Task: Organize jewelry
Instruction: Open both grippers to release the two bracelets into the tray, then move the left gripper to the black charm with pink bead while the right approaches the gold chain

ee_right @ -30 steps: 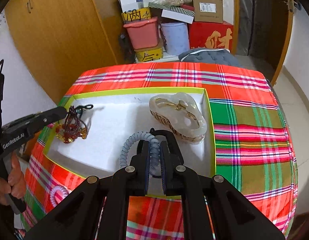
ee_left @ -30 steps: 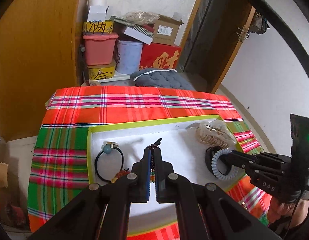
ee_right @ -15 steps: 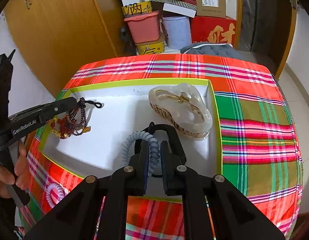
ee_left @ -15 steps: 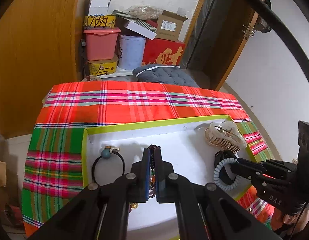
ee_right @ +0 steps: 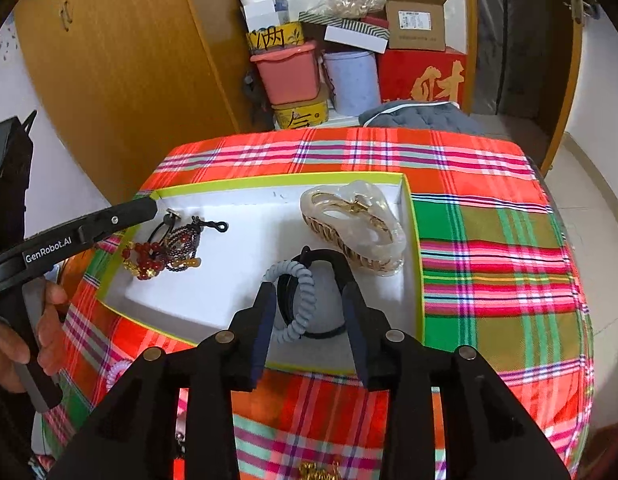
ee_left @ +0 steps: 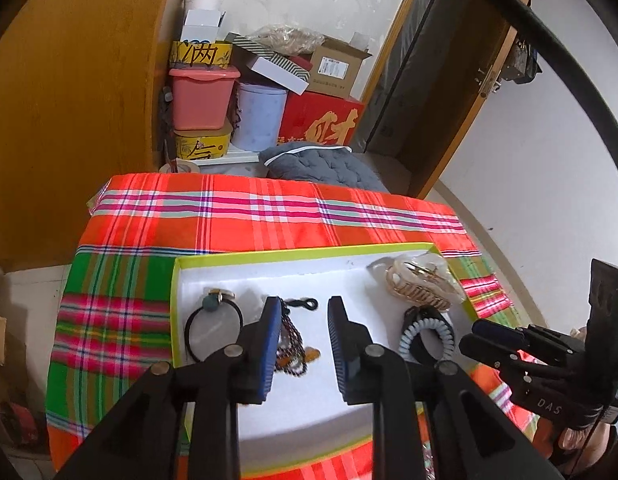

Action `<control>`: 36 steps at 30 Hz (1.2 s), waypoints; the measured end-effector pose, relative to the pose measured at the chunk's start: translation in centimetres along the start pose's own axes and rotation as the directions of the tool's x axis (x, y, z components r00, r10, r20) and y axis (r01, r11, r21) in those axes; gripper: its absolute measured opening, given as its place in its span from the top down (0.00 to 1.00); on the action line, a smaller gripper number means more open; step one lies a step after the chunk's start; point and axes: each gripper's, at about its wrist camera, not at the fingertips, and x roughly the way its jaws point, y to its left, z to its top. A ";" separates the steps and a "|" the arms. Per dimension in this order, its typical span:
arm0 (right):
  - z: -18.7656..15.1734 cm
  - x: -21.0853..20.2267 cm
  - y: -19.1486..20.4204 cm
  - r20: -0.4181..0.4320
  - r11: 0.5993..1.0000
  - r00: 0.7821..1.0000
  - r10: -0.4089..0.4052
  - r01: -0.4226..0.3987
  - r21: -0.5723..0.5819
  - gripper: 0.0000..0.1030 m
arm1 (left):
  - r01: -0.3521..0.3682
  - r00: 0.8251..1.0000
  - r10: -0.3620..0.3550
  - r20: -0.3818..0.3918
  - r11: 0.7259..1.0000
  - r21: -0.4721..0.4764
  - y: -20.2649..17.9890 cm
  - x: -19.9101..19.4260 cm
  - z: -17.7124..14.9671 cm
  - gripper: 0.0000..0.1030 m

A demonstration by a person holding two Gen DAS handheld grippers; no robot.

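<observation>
A white tray with a yellow-green rim (ee_left: 301, 250) (ee_right: 417, 260) sits on the plaid tablecloth. My left gripper (ee_left: 303, 320) hangs over it, and its jaws are opening. The dark and red bead bracelets (ee_left: 295, 344) (ee_right: 161, 252) lie loose under its left finger. A black hair tie with a teal bead (ee_left: 213, 328) lies to their left. My right gripper (ee_right: 309, 304) is opening too. A pale blue coil hair tie (ee_right: 299, 300) (ee_left: 427, 336), together with a black tie, rests on the tray floor between its pads, and neither pad presses on it. The clear claw clip (ee_right: 353, 228) (ee_left: 421, 284) sits in the tray's far right corner.
A pink-white coil tie (ee_right: 117, 372) lies on the cloth near the tray's front left corner. A hand (ee_right: 13, 344) grips the left tool's handle. Behind the table stand stacked tubs and boxes (ee_left: 237, 92), a grey cushion (ee_left: 321, 162), a wooden wardrobe and a door.
Both grippers have gone from shut to partly open. The left has let go of the bead bracelets and the right of the coil hair tie, and both items now rest in the tray.
</observation>
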 end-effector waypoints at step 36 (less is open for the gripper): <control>-10.3 -6.1 -1.6 -0.058 0.998 0.998 0.032 -0.028 0.058 0.65 | 0.118 0.990 -0.113 -0.082 0.992 0.055 -5.9 -6.4 -11.4 0.65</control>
